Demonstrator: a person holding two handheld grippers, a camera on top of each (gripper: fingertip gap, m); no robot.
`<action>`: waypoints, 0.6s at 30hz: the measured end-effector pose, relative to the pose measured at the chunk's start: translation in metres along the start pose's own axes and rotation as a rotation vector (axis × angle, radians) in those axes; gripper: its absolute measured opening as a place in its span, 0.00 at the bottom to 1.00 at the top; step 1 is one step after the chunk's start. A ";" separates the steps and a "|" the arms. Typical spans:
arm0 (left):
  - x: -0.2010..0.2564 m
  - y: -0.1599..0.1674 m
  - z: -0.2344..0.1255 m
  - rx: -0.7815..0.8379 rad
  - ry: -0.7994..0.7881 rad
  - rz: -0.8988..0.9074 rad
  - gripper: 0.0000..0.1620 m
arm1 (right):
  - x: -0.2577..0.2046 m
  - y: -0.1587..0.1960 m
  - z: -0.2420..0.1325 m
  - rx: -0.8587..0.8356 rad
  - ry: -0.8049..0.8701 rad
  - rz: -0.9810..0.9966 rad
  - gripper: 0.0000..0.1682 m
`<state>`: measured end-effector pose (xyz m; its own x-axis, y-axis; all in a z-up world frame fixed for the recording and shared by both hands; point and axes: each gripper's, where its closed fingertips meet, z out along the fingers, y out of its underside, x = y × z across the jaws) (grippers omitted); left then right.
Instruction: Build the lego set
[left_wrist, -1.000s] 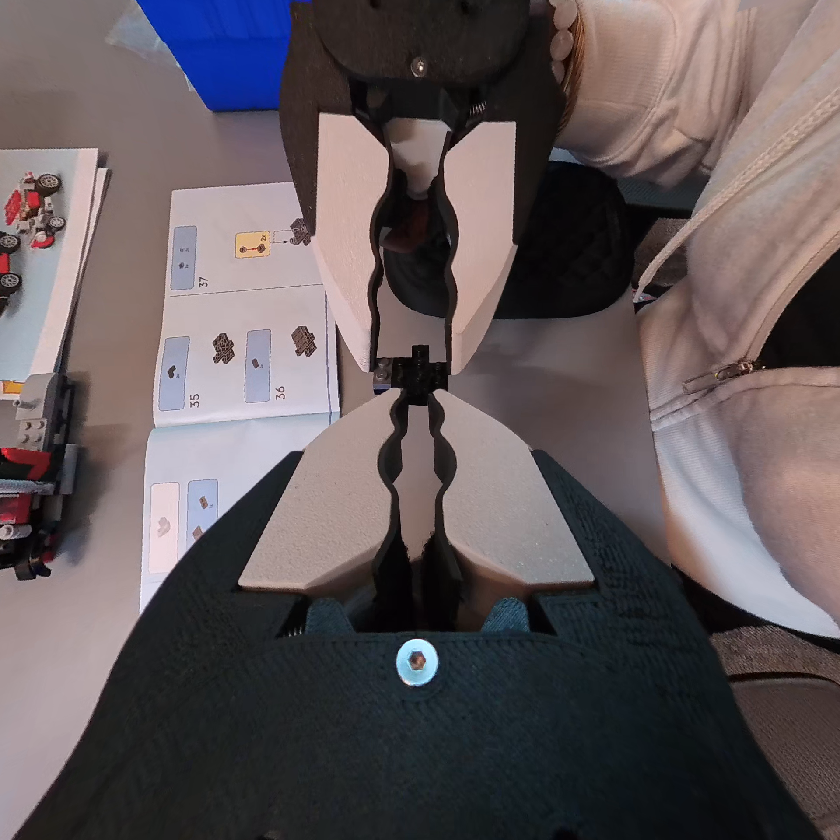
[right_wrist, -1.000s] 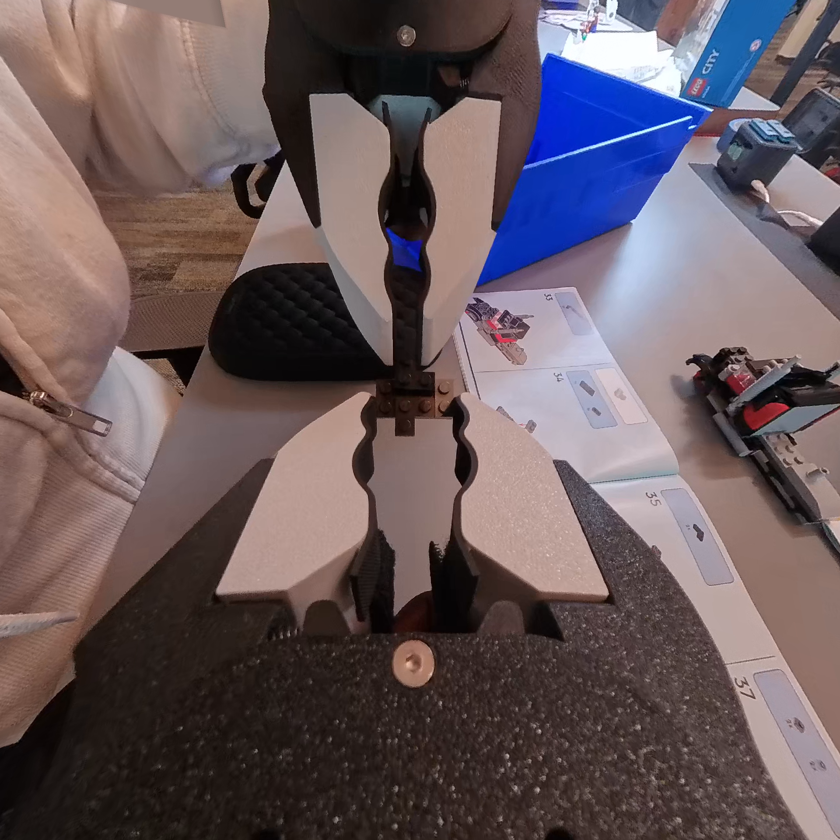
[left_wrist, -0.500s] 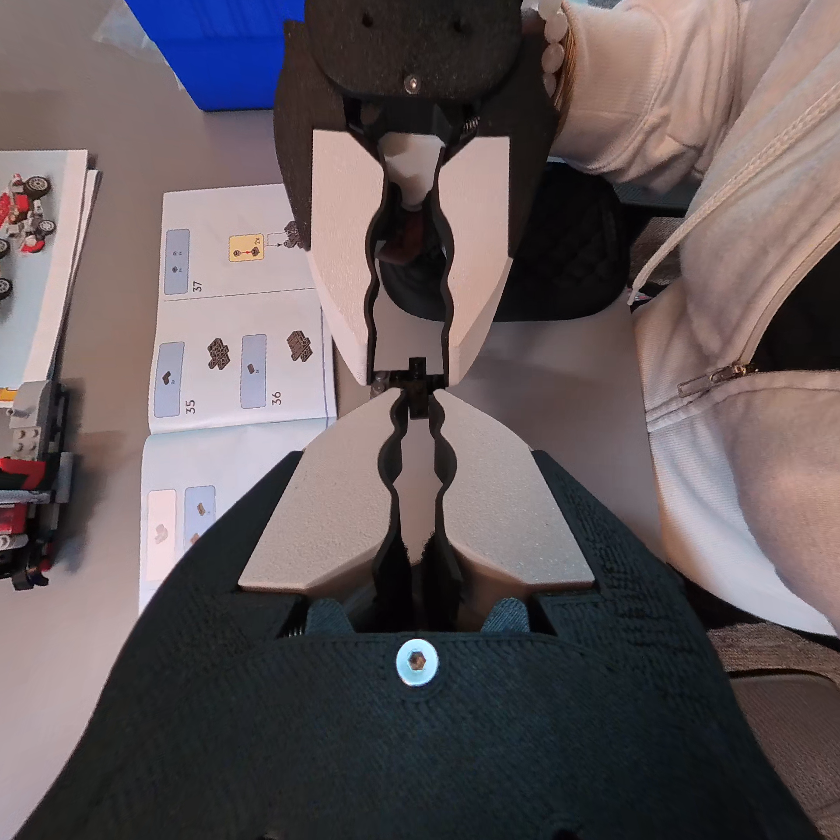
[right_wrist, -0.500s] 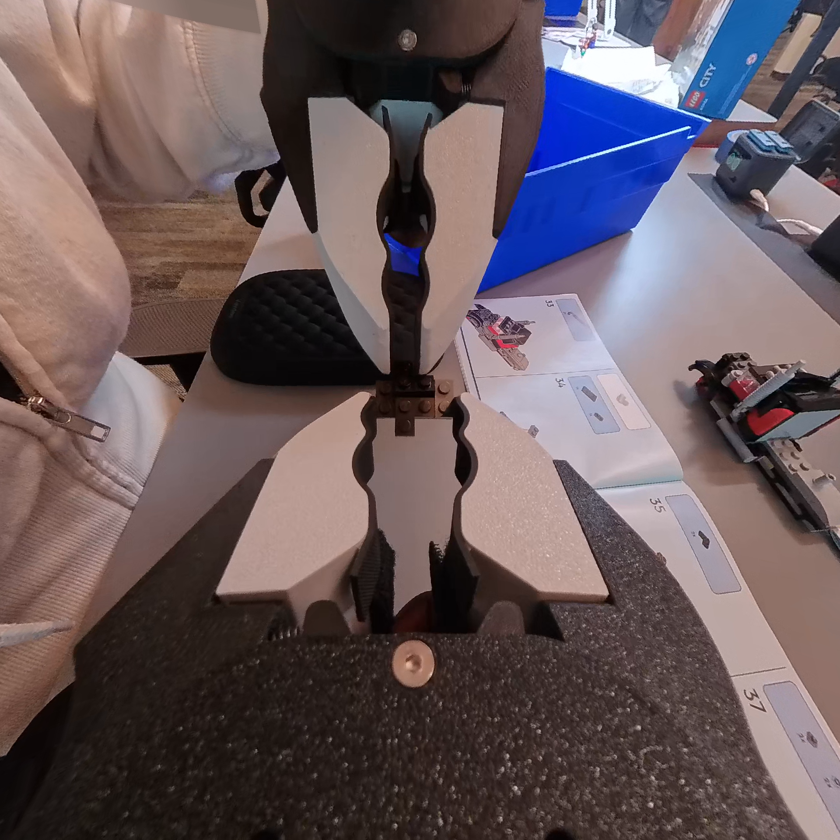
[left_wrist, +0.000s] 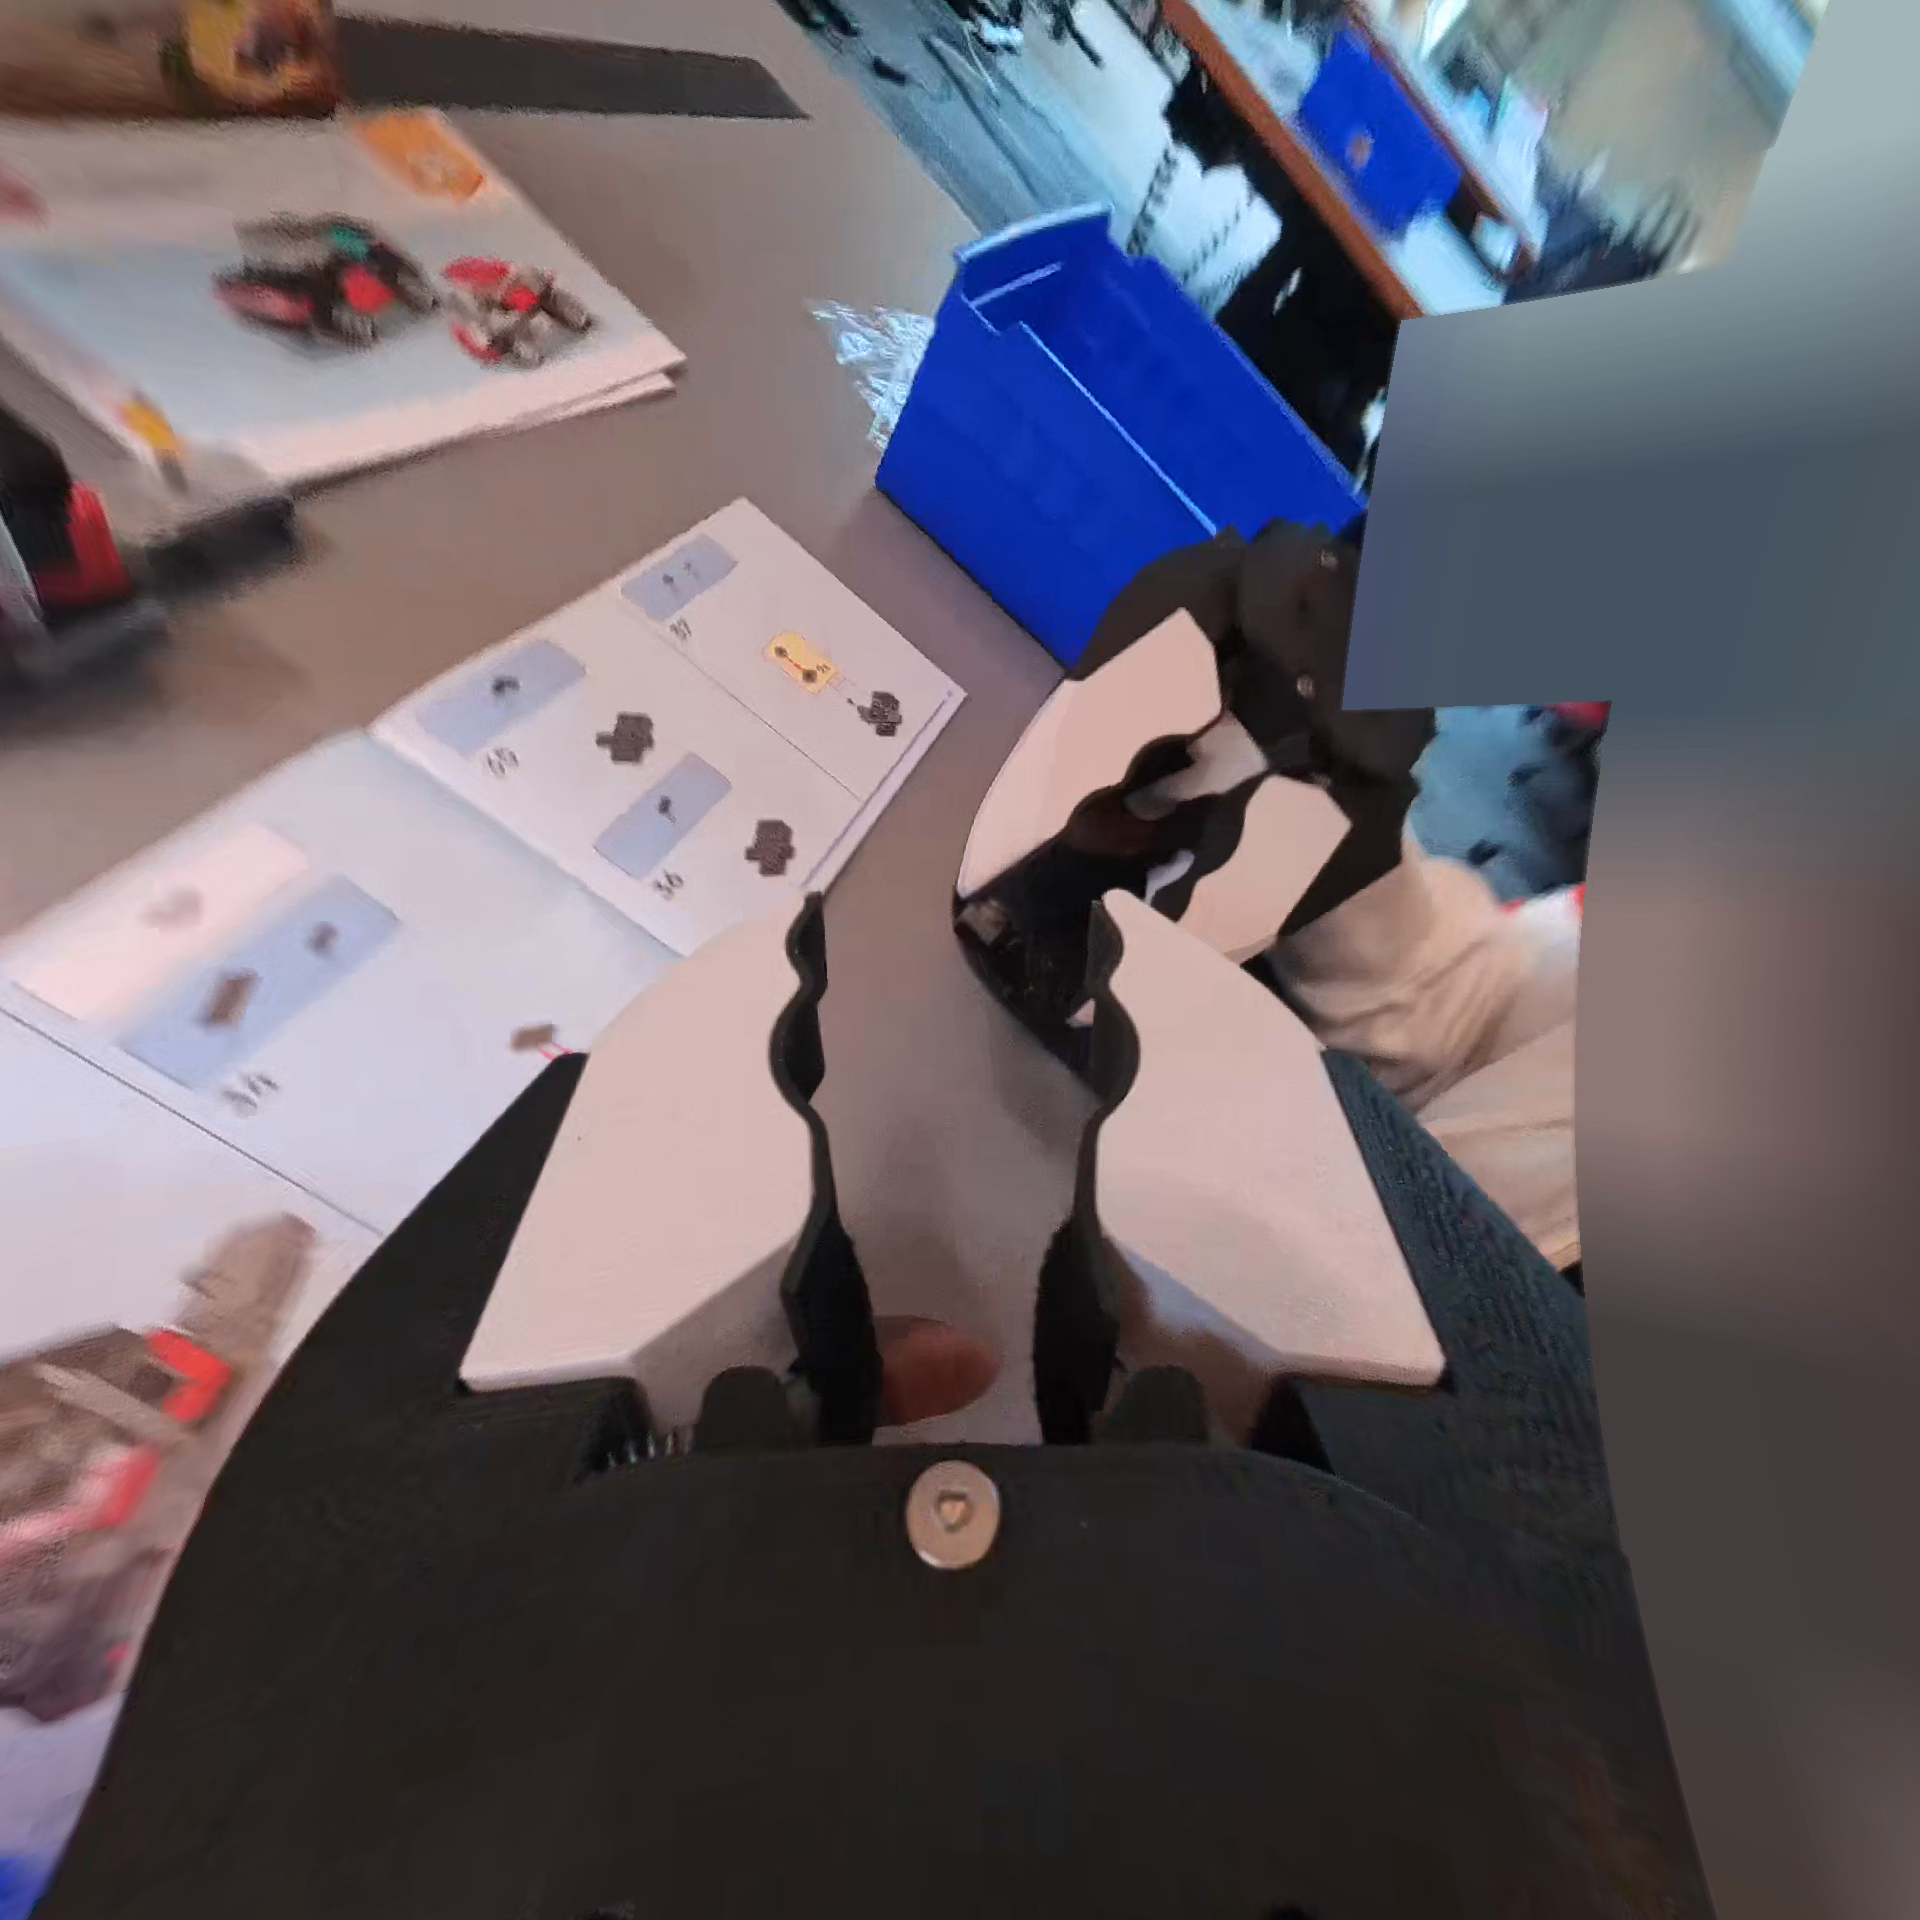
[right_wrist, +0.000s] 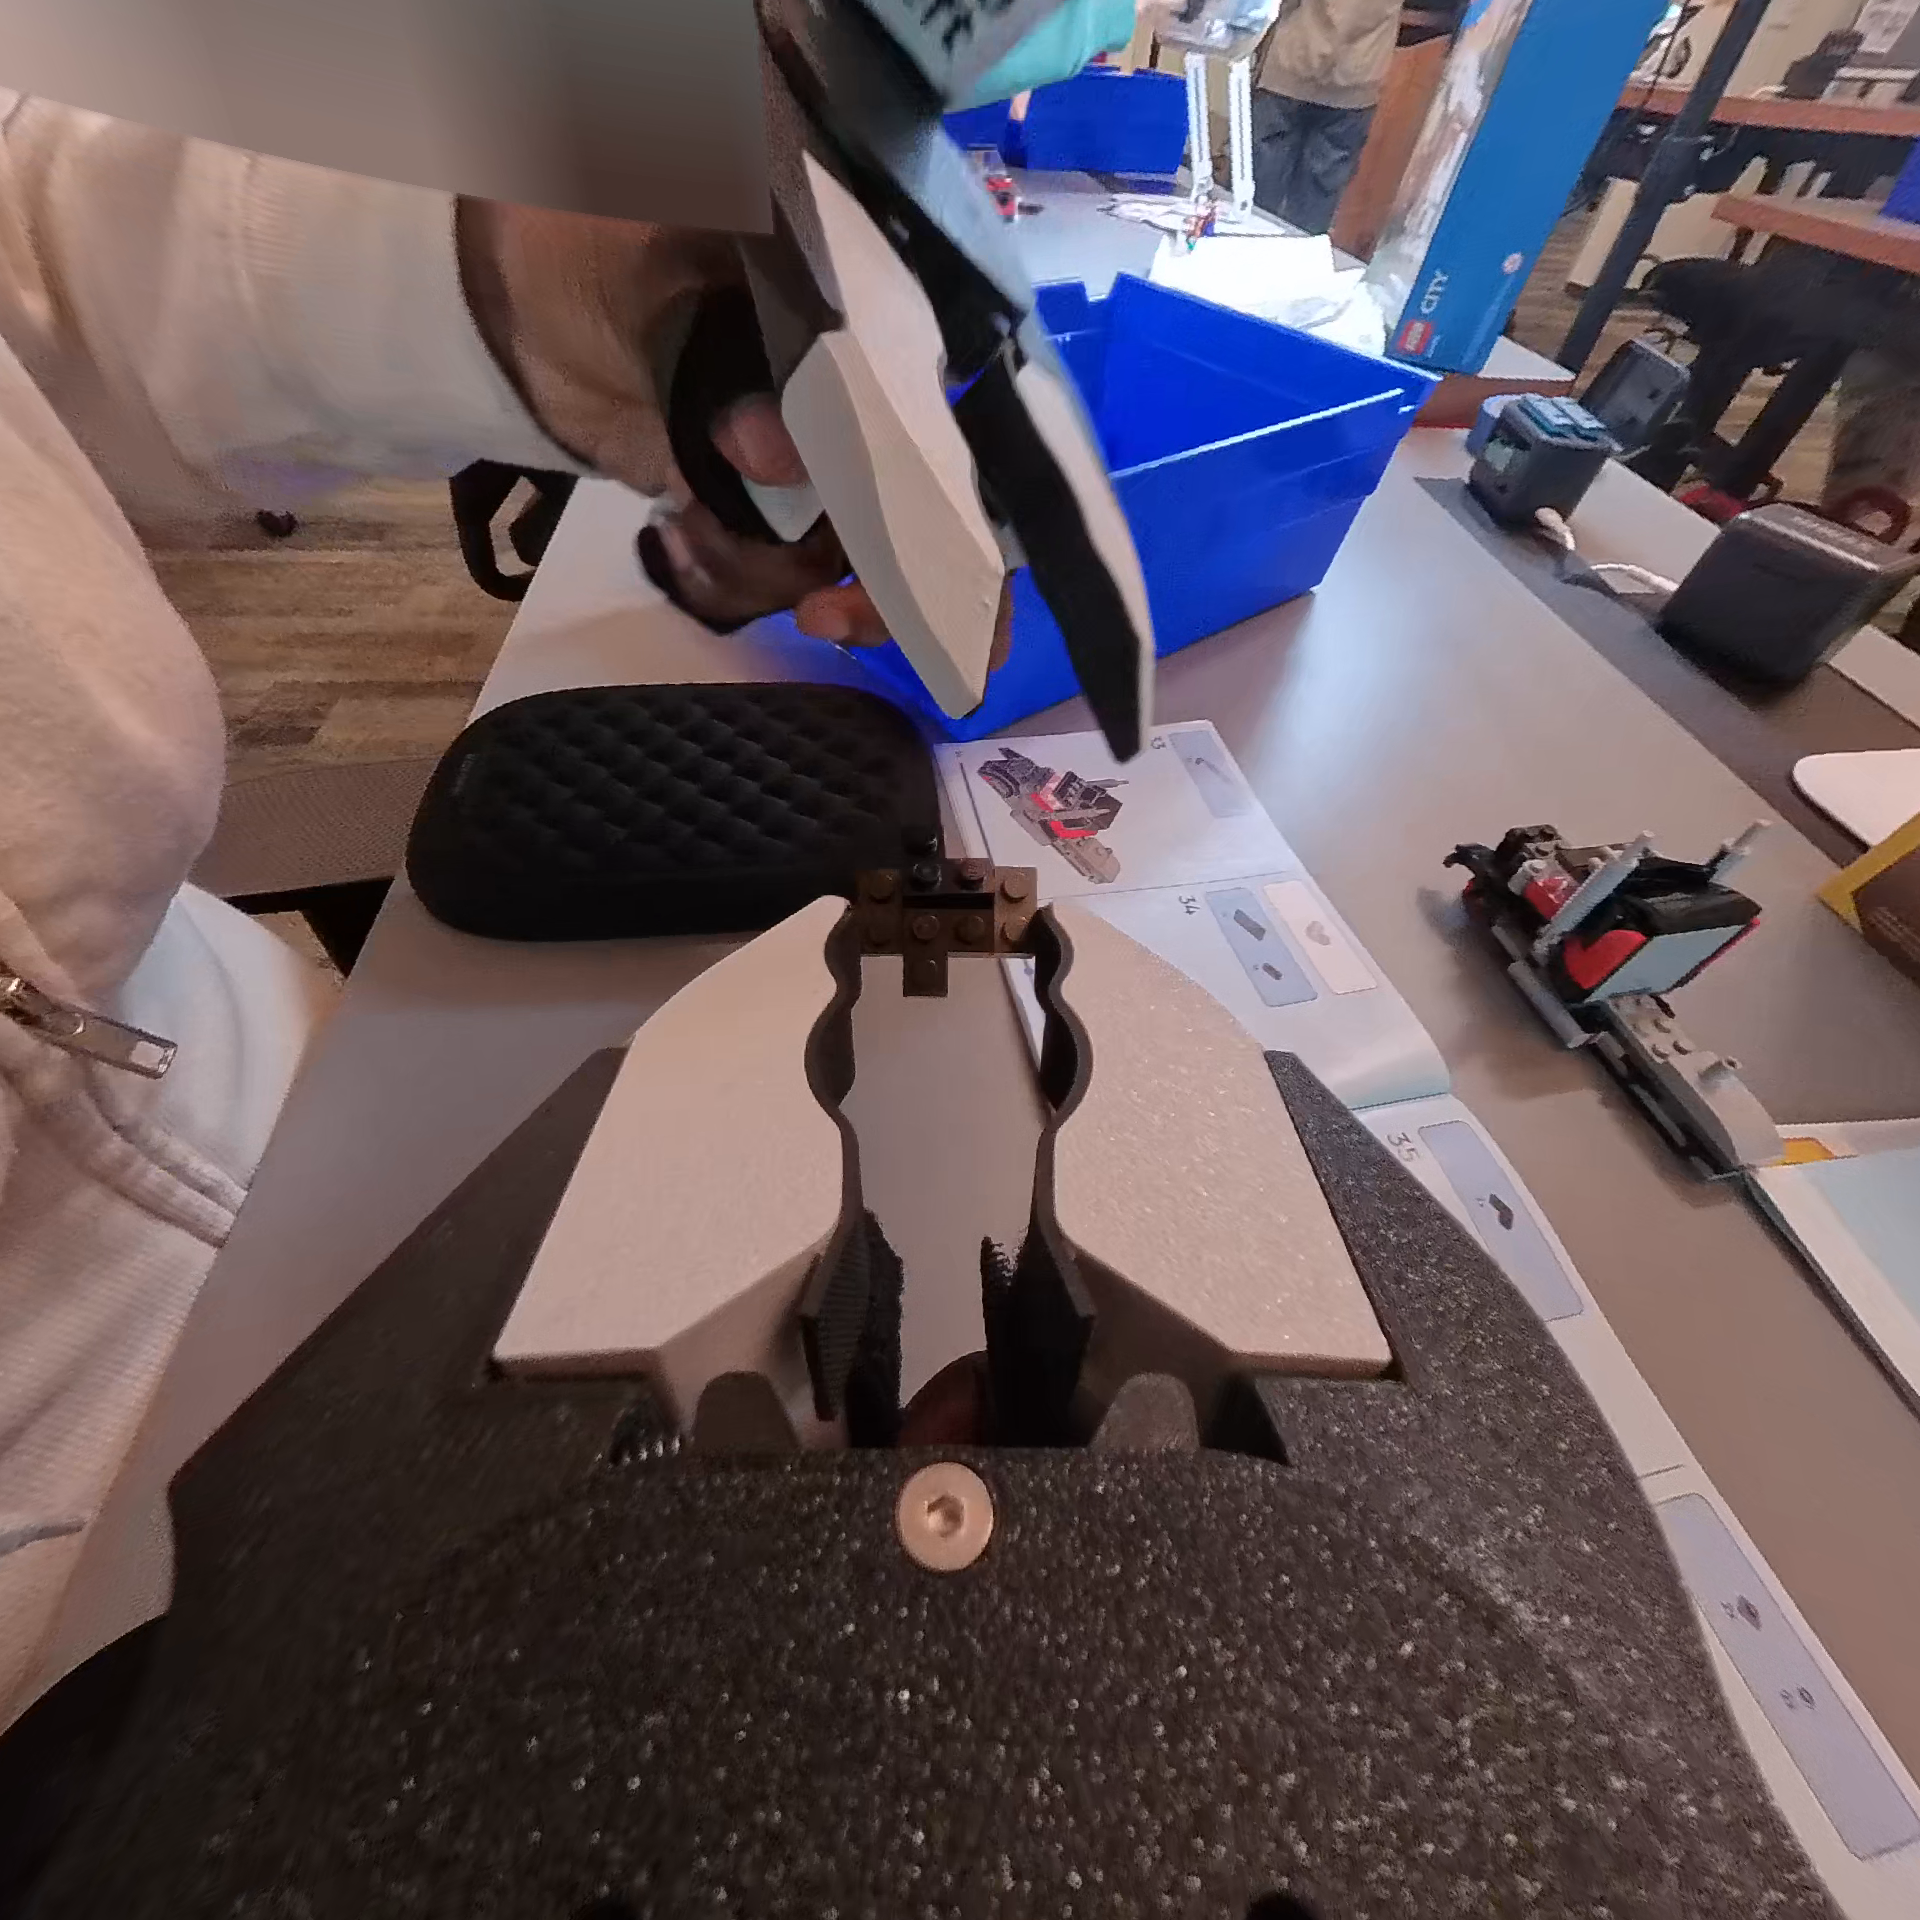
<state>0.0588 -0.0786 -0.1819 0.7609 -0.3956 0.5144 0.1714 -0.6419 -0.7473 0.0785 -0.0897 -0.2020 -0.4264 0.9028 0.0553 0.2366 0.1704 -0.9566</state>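
My left gripper (left_wrist: 951, 925) raised and tilted, jaws spread wide with nothing between, my right gripper (right_wrist: 943, 920) level, jaws pinched on a small dark piece

The partly built model (left_wrist: 83, 1382) (perhaps a vehicle) is smeared by blur and cut off at left.

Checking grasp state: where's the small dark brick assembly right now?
In the right wrist view, the dark brick assembly is pinched at the tips of the right gripper, above the table just in front of the quilted black pad, beside the open instruction booklet.
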 end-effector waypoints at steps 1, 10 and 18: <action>0.000 0.003 0.000 0.021 0.024 -0.088 0.29 | 0.000 -0.001 0.000 0.003 0.006 -0.003 0.19; 0.017 0.027 0.016 0.022 0.276 -0.497 0.18 | -0.001 0.000 0.002 -0.008 0.026 -0.028 0.19; 0.010 0.028 0.017 -0.006 0.226 -0.402 0.07 | -0.002 0.003 0.004 -0.041 0.035 -0.070 0.19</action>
<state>0.0817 -0.0888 -0.2050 0.4792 -0.2474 0.8421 0.4204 -0.7775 -0.4677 0.0765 -0.0925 -0.2062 -0.4122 0.9015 0.1320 0.2435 0.2486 -0.9375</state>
